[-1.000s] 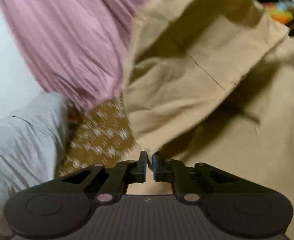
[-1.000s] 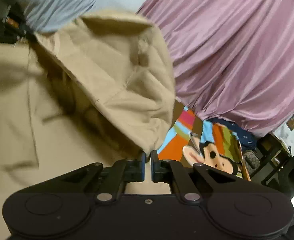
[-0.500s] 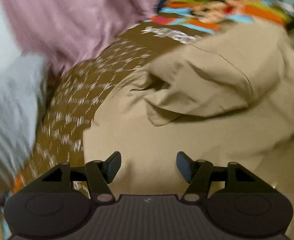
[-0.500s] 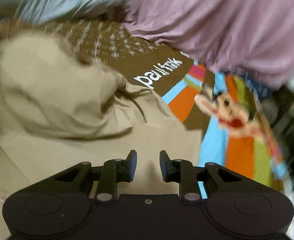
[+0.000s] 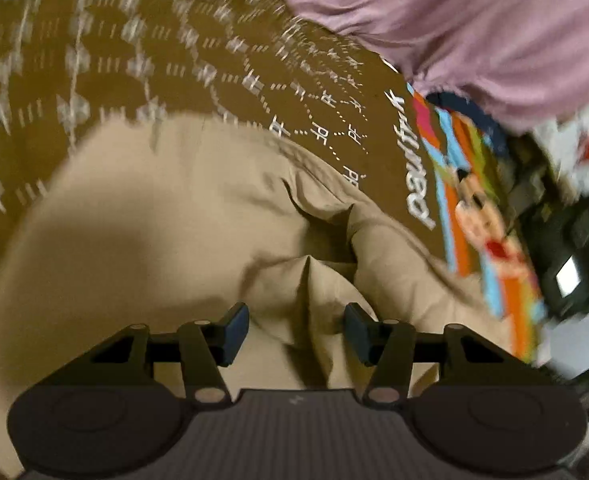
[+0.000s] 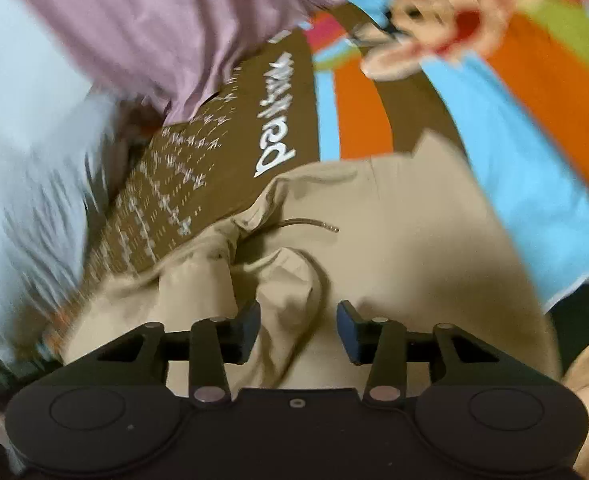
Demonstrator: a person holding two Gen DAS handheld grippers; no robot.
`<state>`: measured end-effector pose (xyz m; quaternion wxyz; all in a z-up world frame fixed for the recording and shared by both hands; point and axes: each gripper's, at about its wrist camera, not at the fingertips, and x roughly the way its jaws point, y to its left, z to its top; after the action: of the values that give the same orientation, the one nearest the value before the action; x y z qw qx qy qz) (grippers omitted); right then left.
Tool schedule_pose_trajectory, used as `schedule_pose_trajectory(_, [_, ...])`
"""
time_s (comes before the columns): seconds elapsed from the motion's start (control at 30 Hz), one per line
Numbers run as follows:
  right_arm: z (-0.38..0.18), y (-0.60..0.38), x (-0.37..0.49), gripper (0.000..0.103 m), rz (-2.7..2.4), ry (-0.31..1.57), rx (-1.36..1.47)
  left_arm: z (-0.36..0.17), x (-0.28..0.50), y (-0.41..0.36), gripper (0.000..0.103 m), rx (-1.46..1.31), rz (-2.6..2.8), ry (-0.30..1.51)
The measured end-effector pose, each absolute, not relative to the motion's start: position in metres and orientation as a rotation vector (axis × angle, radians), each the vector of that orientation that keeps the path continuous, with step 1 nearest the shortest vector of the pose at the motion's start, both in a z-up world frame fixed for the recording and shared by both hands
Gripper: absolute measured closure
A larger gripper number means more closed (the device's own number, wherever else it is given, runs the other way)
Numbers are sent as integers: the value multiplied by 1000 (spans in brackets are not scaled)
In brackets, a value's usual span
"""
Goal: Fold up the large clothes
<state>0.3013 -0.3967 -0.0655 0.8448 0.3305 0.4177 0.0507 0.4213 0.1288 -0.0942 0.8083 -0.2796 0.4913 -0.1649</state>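
Observation:
A tan hooded garment (image 5: 154,220) lies spread on the bed, with a raised fold bunched just in front of my left gripper (image 5: 296,332). That gripper's jaws are apart and closing; the fold sits between them, and the pads do not press on it. In the right wrist view the same tan garment (image 6: 414,240) shows a dark drawstring (image 6: 310,222) near its hood opening. My right gripper (image 6: 298,332) is opening over another rounded fold, which lies between the pads without being pinched.
The garment rests on a brown patterned bedspread (image 5: 134,60) with white lettering and a bright cartoon monkey panel (image 6: 474,100). A pink pleated cloth (image 5: 454,20) lies beyond it, with a pale grey cloth (image 6: 22,200) at the left. A dark device (image 5: 566,248) stands off the bed's right edge.
Both grippers were shut on the lifted tan fabric; they have let go and opened. The fabric has dropped flat onto the bed, and both views have rolled sharply and swung across it.

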Motion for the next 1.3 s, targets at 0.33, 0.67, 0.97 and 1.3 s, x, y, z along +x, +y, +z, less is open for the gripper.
schedule_pose_trajectory(0.33, [-79, -375, 344, 96, 113, 845, 613, -97, 436, 85, 103, -418, -251, 952])
schedule_pose_trajectory(0.67, [-73, -335, 353, 98, 68, 702, 171, -77, 414, 65, 96, -219, -182, 881])
schedule_pose_trajectory(0.97, [-18, -315, 315, 77, 44, 552, -78, -9, 363, 49, 70, -106, -177, 636])
schedule_pose_trajectory(1.3, [-62, -225, 332, 69, 190, 563, -378, -83, 384, -25, 76, 119, -209, 857])
